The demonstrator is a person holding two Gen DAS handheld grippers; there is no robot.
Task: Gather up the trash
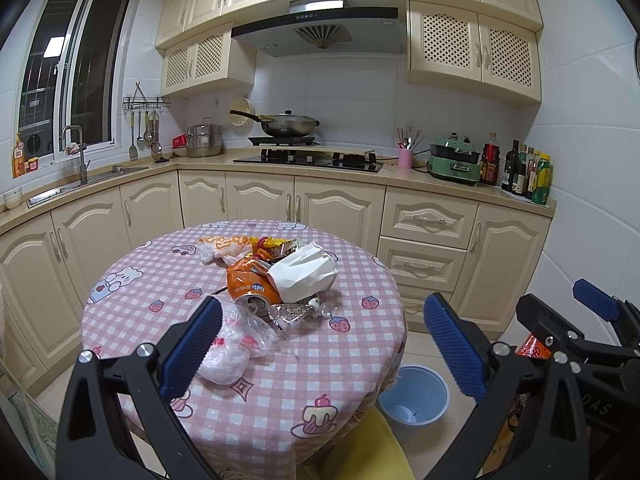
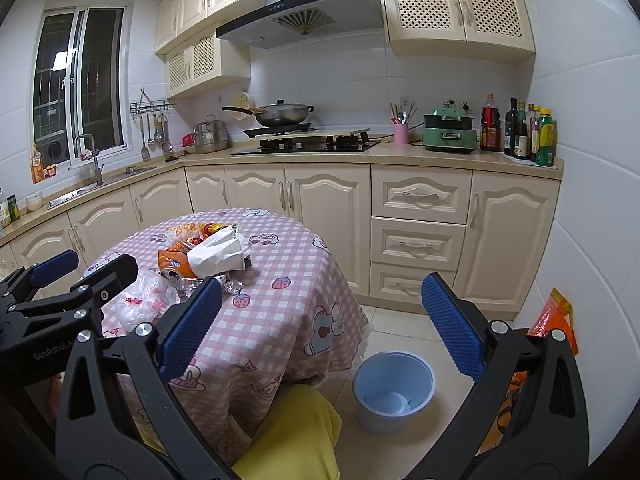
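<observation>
A pile of trash lies on the round table with a pink checked cloth: a crushed orange soda can, a white paper bag, a clear plastic bag, a clear wrapper and colourful snack wrappers. The pile also shows in the right wrist view, with the can and paper bag. A pale blue bin stands on the floor right of the table; it also shows in the right wrist view. My left gripper is open and empty, above the table's near side. My right gripper is open and empty, over the floor near the bin.
Cream kitchen cabinets and a counter with a stove, wok, bottles and sink run behind the table. An orange packet leans on the right wall. A yellow-clad knee is at the bottom.
</observation>
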